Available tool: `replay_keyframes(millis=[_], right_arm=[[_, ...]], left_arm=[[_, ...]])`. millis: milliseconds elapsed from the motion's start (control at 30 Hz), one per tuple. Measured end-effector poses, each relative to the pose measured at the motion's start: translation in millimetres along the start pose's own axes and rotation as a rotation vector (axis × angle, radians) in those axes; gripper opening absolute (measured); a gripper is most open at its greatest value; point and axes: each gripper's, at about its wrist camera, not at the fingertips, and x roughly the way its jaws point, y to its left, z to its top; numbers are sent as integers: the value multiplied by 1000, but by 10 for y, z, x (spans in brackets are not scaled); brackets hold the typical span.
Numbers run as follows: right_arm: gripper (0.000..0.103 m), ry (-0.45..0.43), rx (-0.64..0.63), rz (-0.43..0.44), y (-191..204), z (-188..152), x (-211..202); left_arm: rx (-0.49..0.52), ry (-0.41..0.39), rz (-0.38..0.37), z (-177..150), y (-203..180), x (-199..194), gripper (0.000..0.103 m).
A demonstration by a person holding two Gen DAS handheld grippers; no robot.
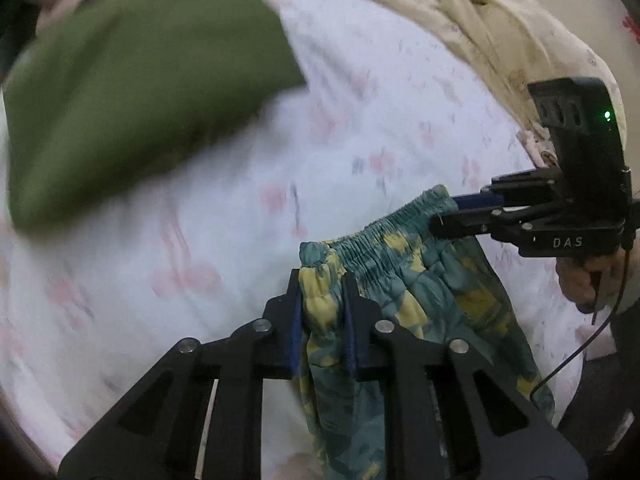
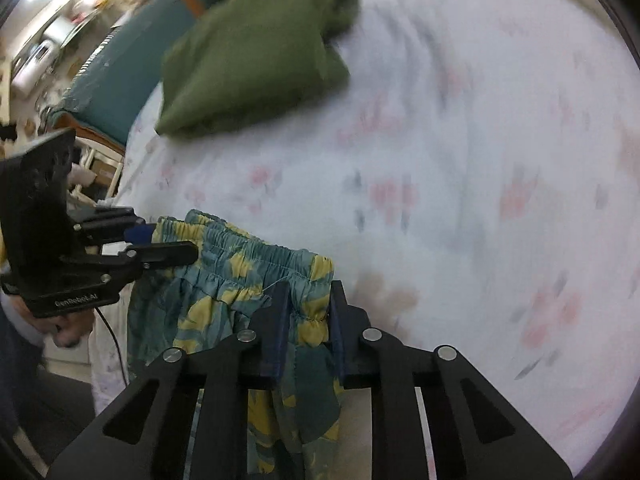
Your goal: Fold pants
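Note:
The pants are teal with yellow patches and an elastic waistband; they also show in the right wrist view. My left gripper is shut on one end of the waistband. My right gripper is shut on the other end. Each gripper appears in the other's view, the right one and the left one, both clamped on the waistband. The pants hang between them, lifted above the bed, with the legs dropping below the frame.
A white sheet with pink flowers covers the bed. A folded green garment lies at its far side, also in the right wrist view. A cream blanket is bunched at the back. A teal headboard stands left.

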Motion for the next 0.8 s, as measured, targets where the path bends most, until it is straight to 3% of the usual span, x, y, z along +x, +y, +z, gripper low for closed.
replay_keyframes(millis=[167, 333, 667, 800], right_arm=[[19, -213, -135, -76, 321, 354, -593], [19, -224, -259, -87, 523, 199, -821], [19, -190, -366, -113, 883, -1067, -1092], [19, -159, -365, -145, 1054, -1663, -1069]], left_arm=[[140, -234, 118, 354, -194, -616, 16], [330, -266, 191, 61, -552, -789, 16], [528, -261, 170, -1053, -1229, -1088, 16], [623, -212, 183, -1545, -1531, -1085, 16]])
